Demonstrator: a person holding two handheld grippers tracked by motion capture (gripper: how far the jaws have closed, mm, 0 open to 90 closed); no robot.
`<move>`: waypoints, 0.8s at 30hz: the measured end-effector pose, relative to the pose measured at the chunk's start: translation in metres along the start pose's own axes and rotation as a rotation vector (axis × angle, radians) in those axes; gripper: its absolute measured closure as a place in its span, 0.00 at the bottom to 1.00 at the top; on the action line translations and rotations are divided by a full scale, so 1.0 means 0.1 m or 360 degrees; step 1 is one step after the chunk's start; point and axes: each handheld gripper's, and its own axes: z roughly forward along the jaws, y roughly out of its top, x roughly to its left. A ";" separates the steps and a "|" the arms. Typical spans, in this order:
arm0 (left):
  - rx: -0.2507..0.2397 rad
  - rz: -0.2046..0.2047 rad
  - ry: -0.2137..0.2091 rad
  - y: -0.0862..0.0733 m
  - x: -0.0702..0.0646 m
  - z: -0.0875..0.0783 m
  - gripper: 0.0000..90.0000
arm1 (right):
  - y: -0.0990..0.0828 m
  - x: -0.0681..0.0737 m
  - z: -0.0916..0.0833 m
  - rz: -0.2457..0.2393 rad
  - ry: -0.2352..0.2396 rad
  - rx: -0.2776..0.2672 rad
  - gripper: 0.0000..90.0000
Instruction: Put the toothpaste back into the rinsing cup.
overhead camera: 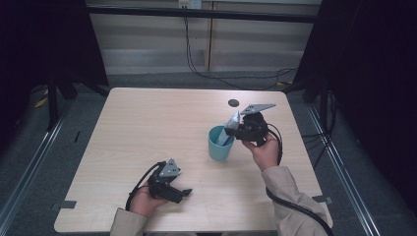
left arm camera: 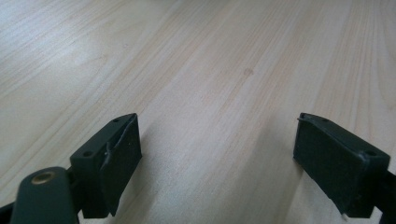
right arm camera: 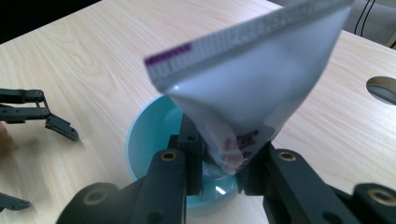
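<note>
Right gripper (right arm camera: 219, 175) fingers pinching the tube (right arm camera: 252, 88) upright over the cup (overhead camera: 219, 142); left gripper (overhead camera: 183, 192) spread, idle near-left.

There was one surface (overhead camera: 147, 128), of pale wood. On it stood one cup (overhead camera: 218, 143), teal. One tube (overhead camera: 231, 126), white with a crimped end, was tilted over the cup. There were two claws: the left claw (overhead camera: 183, 192) and the right claw (overhead camera: 230, 132). One dark round hole (overhead camera: 233, 103) showed in the surface.
</note>
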 end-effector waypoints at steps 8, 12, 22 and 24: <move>-0.0013 -0.0017 0.0001 0.00 -0.01 0.00 0.16 | -0.06 -0.02 -0.05 0.0020 -0.0008 -0.0001 0.82; 0.0000 0.0000 -0.0001 0.00 0.00 0.00 0.16 | -0.07 -0.02 -0.07 0.0029 -0.0010 -0.0001 0.82; 0.0000 -0.0002 0.0001 0.00 0.00 0.00 0.16 | -0.09 -0.01 -0.08 0.0032 -0.0016 -0.0015 0.82; 0.0000 -0.0002 0.0001 0.00 0.00 0.00 0.16 | -0.09 -0.01 -0.08 0.0028 -0.0016 -0.0017 0.81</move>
